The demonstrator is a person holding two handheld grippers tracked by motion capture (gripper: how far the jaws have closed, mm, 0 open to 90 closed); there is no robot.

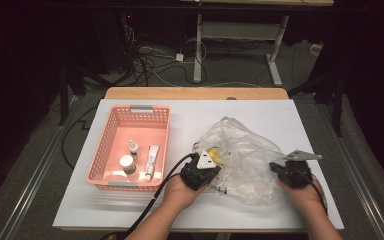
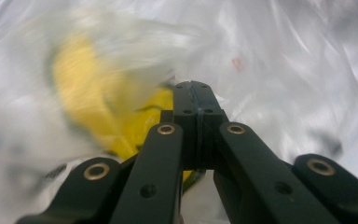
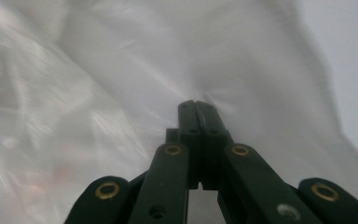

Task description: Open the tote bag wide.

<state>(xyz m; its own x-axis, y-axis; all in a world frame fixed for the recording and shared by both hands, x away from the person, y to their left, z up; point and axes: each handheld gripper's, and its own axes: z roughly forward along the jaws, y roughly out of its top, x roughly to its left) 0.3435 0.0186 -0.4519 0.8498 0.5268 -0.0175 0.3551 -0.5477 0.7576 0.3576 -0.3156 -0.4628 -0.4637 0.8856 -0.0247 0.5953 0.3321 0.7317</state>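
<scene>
Two grippers, left gripper (image 1: 206,166) and right gripper (image 1: 286,169), fingers of both closed, probably pinching film of one clear plastic bag (image 1: 245,150), though blur hides any fold between them. One yellow item (image 2: 93,93) inside bag, just beyond left fingers. One pink basket (image 1: 111,131) on surface (image 1: 280,115), left of both: three items, one white jar (image 1: 127,163), one small bottle (image 1: 133,147), one tube (image 1: 152,159).

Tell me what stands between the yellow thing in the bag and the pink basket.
The clear bag itself: its film wraps the yellow thing, and the left claw is shut at that film. Between the bag and the basket lies bare table; nothing visible blocks it.
</scene>
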